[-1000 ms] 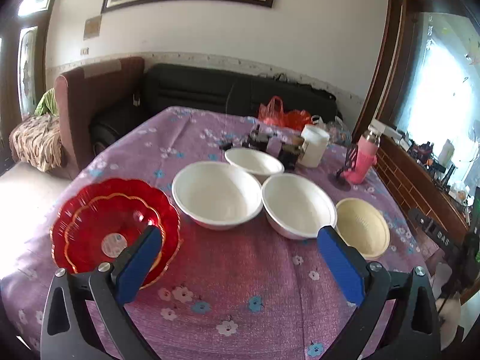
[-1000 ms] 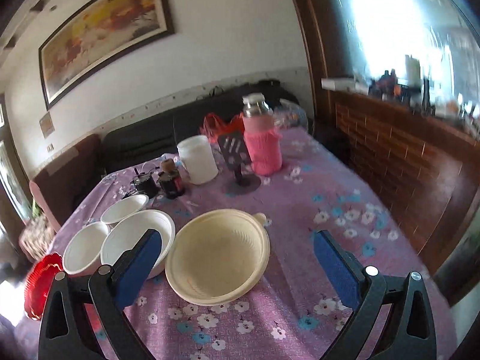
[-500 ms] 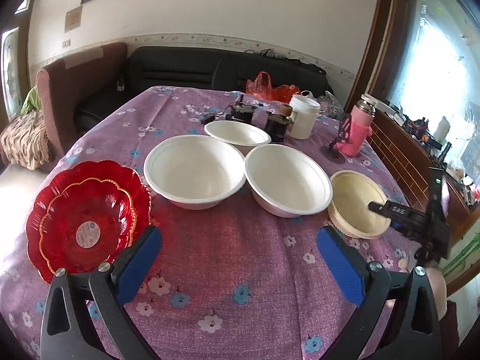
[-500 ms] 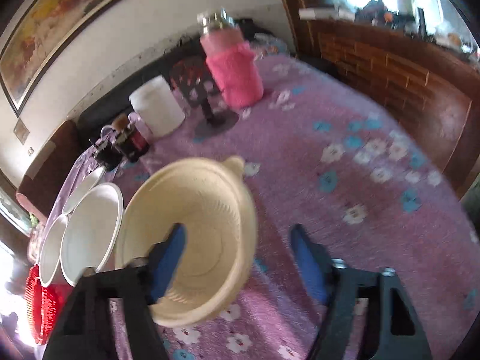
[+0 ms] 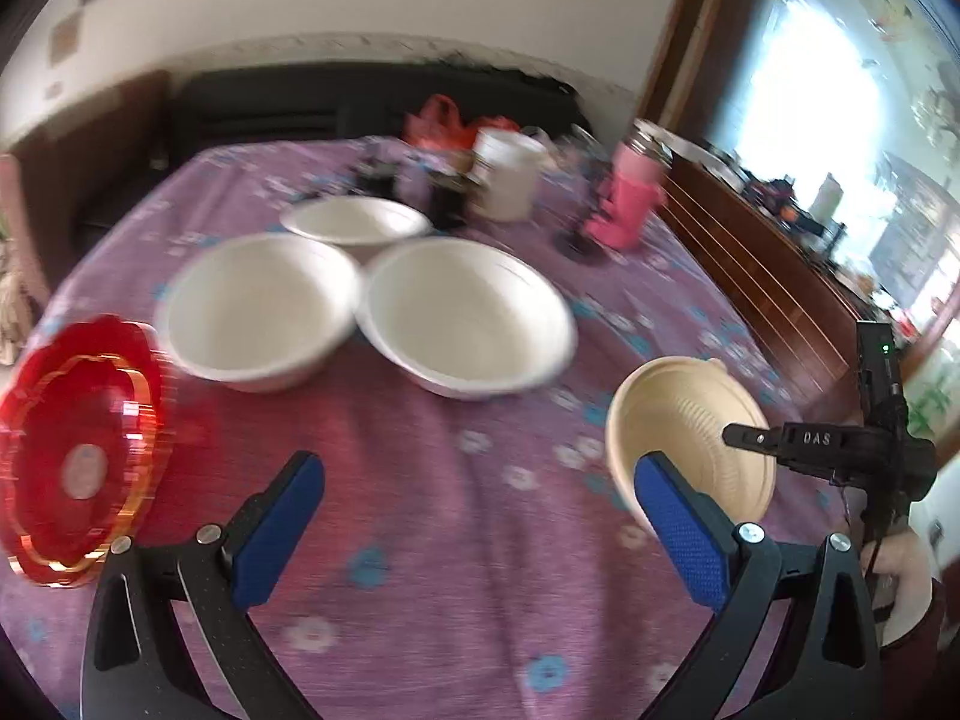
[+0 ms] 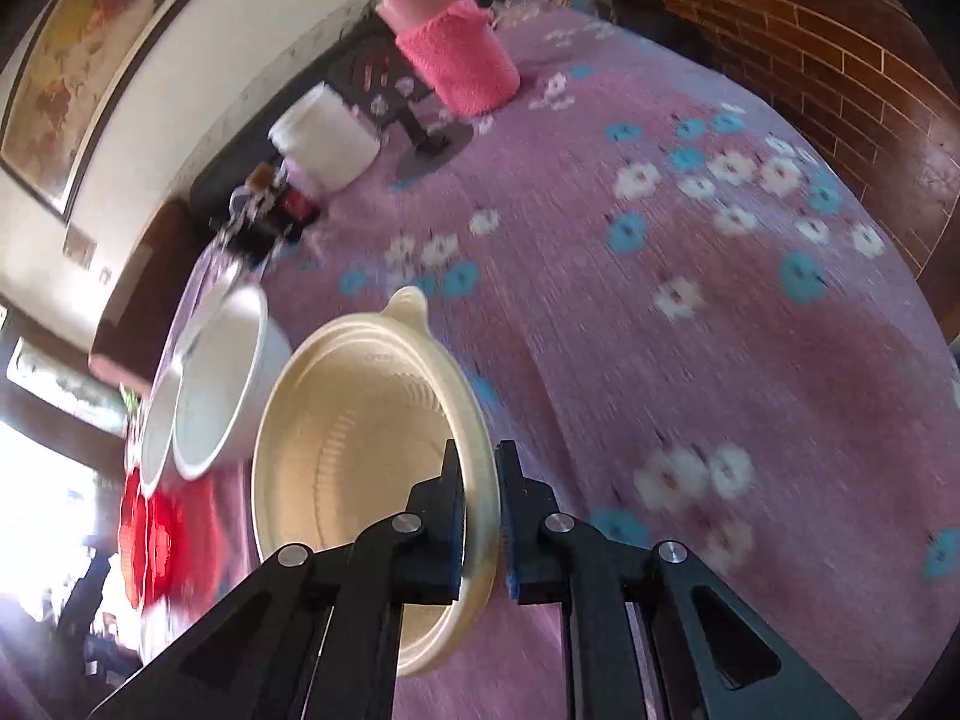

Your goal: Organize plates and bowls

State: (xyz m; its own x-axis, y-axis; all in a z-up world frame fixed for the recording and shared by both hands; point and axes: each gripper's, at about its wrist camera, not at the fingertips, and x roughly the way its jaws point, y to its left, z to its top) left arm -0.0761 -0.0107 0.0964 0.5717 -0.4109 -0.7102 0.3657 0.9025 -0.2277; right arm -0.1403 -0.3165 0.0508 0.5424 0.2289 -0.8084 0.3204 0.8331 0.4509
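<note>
Since a second ago, the right hand-held gripper [image 6: 480,510] has dropped toward the bench [image 6: 690,312] and its jaws have gone from wide apart to clamped on the near rim of the cream bowl [image 6: 360,456], which now sits tipped up on edge rather than flat. Both views have also swung lower over the cloth.

Taking the cream bowl as the landmark: the two large white bowls [image 5: 462,312] [image 5: 258,306] sit to its left in the left wrist view, touching each other, with a smaller white bowl [image 5: 354,222] behind them. The red plates [image 5: 72,456], one nested in the other, lie farther left, at the bench edge. A pink-sleeved bottle [image 6: 456,54] and a white cup [image 6: 327,138] stand well beyond the cream bowl.

The left hand-held gripper [image 5: 480,540] is spread wide with nothing between its pads, hovering above bare cloth left of the cream bowl.

Every bowl appears empty; the plates hold nothing either.

The main risk looks to be the pinch itself: only a thin stretch of rim is held, so the light bowl may swivel or slip if swung quickly. Carried tilted toward the white bowls, its far edge could also clip the nearest one and shove it.
</note>
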